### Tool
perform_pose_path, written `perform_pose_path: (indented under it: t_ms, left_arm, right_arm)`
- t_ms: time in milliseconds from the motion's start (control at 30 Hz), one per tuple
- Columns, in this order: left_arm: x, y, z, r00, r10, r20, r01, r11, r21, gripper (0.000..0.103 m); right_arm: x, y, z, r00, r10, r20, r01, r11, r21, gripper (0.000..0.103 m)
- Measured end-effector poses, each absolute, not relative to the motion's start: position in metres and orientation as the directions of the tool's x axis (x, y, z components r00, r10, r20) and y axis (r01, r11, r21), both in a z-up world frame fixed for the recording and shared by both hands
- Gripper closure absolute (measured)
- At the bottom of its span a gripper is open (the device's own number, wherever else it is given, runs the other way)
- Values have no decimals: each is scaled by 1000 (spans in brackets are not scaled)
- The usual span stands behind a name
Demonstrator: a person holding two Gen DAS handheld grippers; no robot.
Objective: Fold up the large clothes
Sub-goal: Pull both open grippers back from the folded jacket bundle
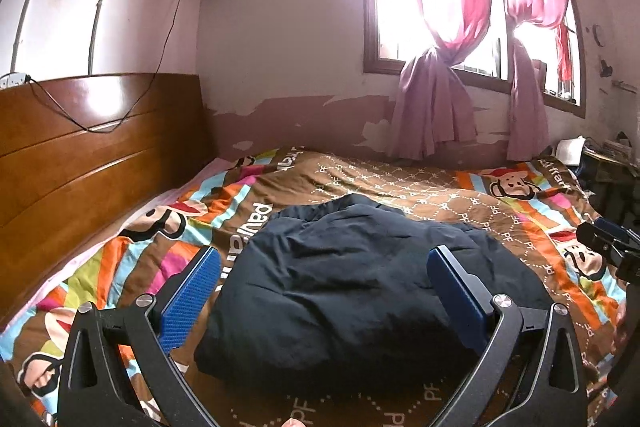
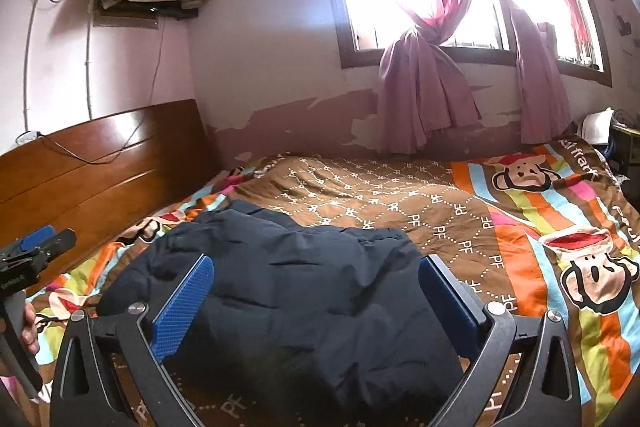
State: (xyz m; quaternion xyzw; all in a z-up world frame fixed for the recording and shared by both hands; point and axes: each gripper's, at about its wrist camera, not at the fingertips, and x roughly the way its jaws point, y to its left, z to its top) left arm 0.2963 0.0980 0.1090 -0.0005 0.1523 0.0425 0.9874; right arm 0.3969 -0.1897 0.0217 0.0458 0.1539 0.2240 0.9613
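navy padded jacket (image 1: 352,291) lies bundled into a compact block on the bed, on the patterned quilt (image 1: 460,195), nearer the wooden headboard (image 1: 92,155) than the foot. i hold the left gripper (image 1: 324,291) and right gripper (image 2: 316,303) spread wide over it, grasping nothing. i judge folding largely done; only tidying or squaring seems left. quilt print reads "pf" repeatedly and, upside down, "paul".

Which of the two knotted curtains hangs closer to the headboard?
The left curtain, knotted at the window's middle. The other curtain hangs further right, towards the foot of the bed, away from the headboard.
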Motion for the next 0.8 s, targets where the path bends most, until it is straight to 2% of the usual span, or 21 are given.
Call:
perform_pose_path:
  t_ms: [500, 800]
  left_arm:
    - [235, 81, 99, 953, 94, -288, -94, 995, 15, 2]
    - [210, 81, 59, 937, 88, -337, -81, 996, 35, 2]
  right_arm:
    - [315, -180, 34, 847, 489, -207, -477, 872, 109, 0]
    - [286, -165, -1, 792, 549, -267, -545, 833, 96, 0]
